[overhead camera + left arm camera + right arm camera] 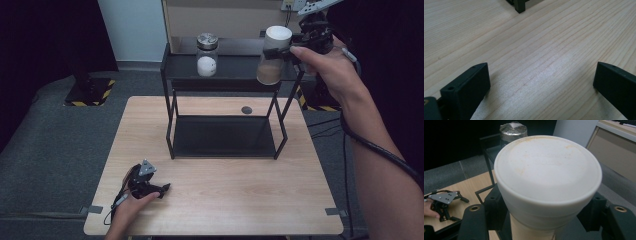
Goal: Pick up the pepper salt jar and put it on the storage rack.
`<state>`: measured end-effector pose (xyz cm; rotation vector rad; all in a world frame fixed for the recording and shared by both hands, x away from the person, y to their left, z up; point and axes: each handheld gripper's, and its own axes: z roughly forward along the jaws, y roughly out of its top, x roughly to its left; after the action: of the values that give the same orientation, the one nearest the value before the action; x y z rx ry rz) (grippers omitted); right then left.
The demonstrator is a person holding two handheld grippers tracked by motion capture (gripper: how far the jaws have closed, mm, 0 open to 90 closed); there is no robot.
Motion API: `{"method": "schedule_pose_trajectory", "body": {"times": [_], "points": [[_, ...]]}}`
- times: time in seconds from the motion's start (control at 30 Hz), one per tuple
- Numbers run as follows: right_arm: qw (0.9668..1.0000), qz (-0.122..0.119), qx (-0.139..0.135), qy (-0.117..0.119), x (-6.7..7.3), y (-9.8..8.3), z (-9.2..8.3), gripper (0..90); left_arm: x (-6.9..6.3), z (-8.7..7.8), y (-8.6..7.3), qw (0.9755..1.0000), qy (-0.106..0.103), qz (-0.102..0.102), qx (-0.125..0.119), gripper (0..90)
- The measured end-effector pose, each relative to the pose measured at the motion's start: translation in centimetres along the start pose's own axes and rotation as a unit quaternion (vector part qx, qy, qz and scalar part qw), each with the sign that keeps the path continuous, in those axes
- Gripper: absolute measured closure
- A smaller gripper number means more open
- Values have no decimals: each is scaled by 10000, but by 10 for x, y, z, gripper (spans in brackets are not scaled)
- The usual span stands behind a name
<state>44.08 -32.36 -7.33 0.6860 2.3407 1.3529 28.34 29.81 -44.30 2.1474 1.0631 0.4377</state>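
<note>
R gripper (292, 50) clamped on white-lid jar (272, 55), held in air at far right, just above rack (170, 65) top shelf. L gripper (162, 189) jaws apart, resting near-left on table (240, 195).

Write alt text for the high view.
The right gripper holds a white-lidded jar of brown contents above the right end of a black shelf rack, where a silver-lidded jar stands. The left gripper rests open on the wooden table.
</note>
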Motion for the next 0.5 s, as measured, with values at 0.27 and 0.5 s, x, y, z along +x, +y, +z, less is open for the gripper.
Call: {"method": "schedule_pose_trajectory", "body": {"times": [0.27, 0.5], "points": [[9999, 112, -10, -83, -10, 2, 13, 355, 0, 0, 0, 10000, -1, 11, 8, 0], [9997, 198, -27, -157, -17, 4, 22, 354, 0, 0, 0, 10000, 0, 2, 1, 0]]}}
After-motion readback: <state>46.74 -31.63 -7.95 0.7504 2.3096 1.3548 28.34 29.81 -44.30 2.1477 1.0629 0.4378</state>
